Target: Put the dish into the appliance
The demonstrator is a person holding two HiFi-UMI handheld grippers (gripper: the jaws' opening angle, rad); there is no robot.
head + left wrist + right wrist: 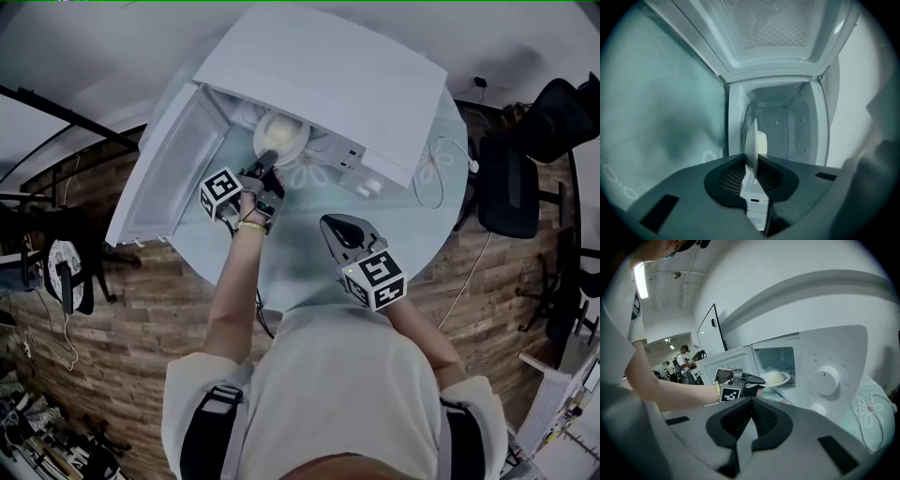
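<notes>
Dish point(786, 378) white, round, bun point(775, 376) on top; left gripper point(268, 161) fingers pinch rim; right gripper point(335, 225) fingers closed, empty

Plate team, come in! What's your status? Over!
Left gripper shut on plate rim, bun aboard. Right gripper shut, empty, hanging back. Plate at microwave mouth, door open wide. Nothing seen blocking.

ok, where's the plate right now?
Head view, upper middle: the plate is gripped by the left gripper at the microwave's open mouth, beside its door.
</notes>
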